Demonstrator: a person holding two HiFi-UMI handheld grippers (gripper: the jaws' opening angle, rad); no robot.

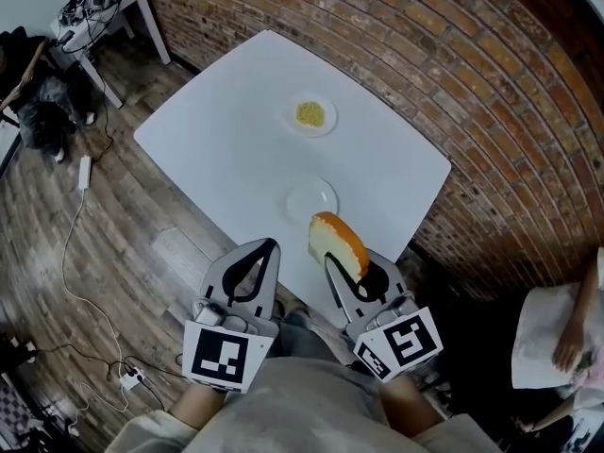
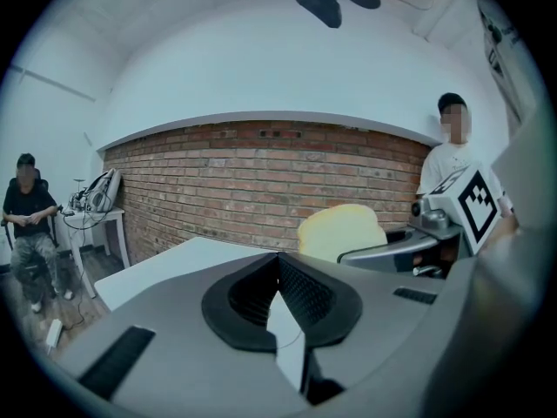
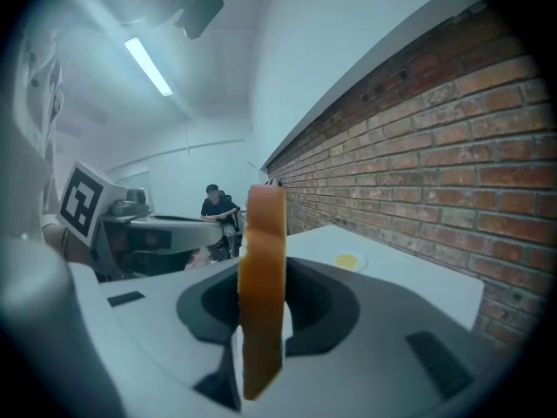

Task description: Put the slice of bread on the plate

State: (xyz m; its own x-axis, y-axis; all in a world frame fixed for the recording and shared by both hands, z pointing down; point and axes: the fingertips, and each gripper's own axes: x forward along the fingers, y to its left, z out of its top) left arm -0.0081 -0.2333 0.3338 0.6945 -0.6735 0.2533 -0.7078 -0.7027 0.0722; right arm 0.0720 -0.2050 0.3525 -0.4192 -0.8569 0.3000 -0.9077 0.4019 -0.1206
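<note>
A slice of bread with an orange-brown crust stands on edge between the jaws of my right gripper, which is shut on it above the table's near edge. In the right gripper view the bread appears edge-on, upright, rising past the jaws. An empty white plate lies on the white table just beyond the bread. My left gripper hovers beside the right one, shut with nothing in it; its tips meet. From the left gripper view the bread shows at the right.
A second small plate with yellow food sits farther back on the table. A brick wall runs behind the table and to its right. A side table with cables stands far left. A seated person is at the left, another person at the right.
</note>
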